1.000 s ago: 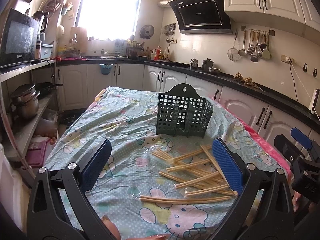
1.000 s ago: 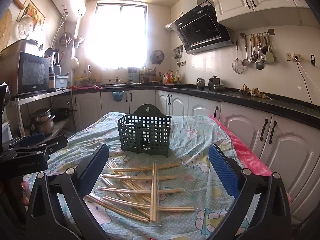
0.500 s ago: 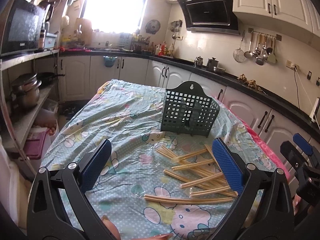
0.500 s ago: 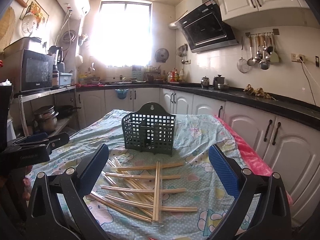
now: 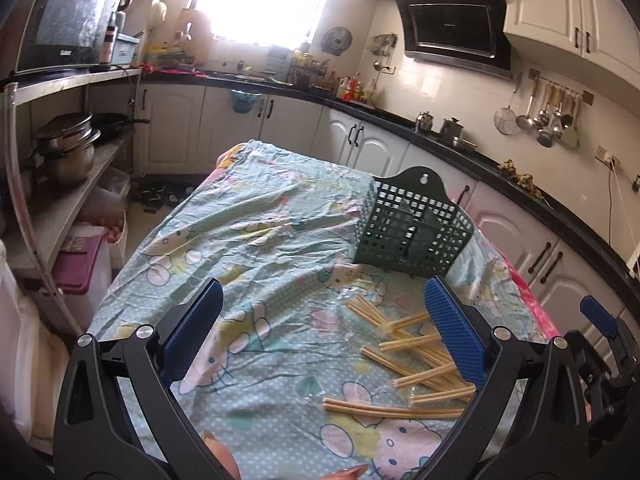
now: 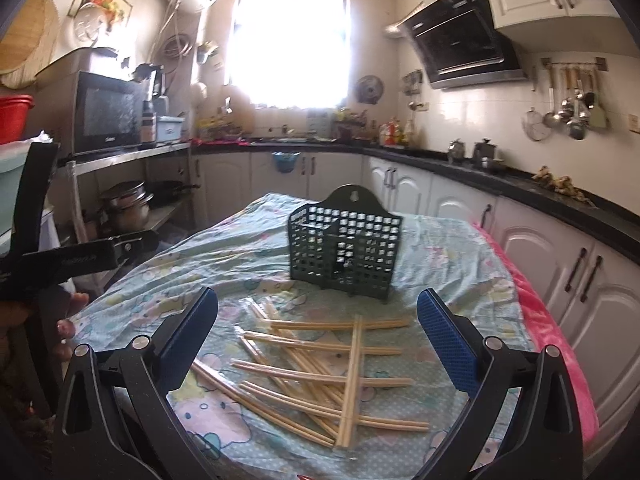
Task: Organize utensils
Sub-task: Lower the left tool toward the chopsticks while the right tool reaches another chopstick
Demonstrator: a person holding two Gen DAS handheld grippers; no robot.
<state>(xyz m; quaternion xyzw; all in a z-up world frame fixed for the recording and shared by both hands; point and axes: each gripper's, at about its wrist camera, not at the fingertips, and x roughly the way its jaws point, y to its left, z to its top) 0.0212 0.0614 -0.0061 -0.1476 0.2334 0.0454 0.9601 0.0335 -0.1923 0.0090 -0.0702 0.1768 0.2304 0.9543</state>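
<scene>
A table (image 6: 448, 248) draped in a pale blue cartoon-print cloth (image 5: 256, 232) carries everything; its near edge is cut off below both views. Toward the far right part of the surface stands a dark green slotted utensil basket (image 6: 346, 250), upright, its inside hard to make out through the grid. In front of it, nearer the right edge, a loose heap of pale chopsticks (image 6: 320, 364) lies crisscrossed on the cloth; how many there are cannot be told, since they overlap, and in the left wrist view the blue pad of one finger covers part of the heap (image 5: 416, 352).

The left gripper (image 5: 320, 326) hangs above the near middle of the table, pads spread wide, gripping nothing. The right gripper (image 6: 318, 330) hovers over the chopsticks, likewise spread wide and empty. Each gripper shows at the other view's edge, only partly.
</scene>
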